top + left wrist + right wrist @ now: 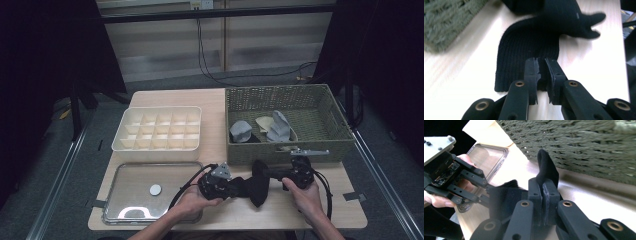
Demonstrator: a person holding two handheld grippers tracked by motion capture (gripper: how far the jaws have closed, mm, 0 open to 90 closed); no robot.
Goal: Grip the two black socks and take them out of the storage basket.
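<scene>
Black knitted sock (pixel 255 184) lies stretched across the front of the desk (pixel 220 102), between your two hands, just in front of the woven basket.

Going left to right: at the front left sits a clear shallow tray (pixel 116 200) with a small white disc (pixel 155 189) in it. Behind it is a cream divider box (pixel 192 145) whose small compartments look empty.

Your left tongs (pixel 234 187) have their jaws drawn nearly together over the sock's ribbed cuff end (pixel 527 53). A narrow gap shows between the pads, and the knit lies between them, so they appear clamped on the cuff. Holding this end probably keeps the sock taut.

Your right tongs (pixel 264 173) are pressed together on the other end of the sock (pixel 546 168), which stands up in a fold above the jaws. With both ends pinched, the sock seems set up for folding or for straightening.

Behind the right tongs stands the olive basket (pixel 280 150), holding a grey rolled sock (pixel 241 131), another grey one (pixel 279 127) and a pale piece (pixel 264 122). Its front wall lies very close to the right tongs, so lifting toward it means clearing that rim. Cables trail back from both tongs toward you.
</scene>
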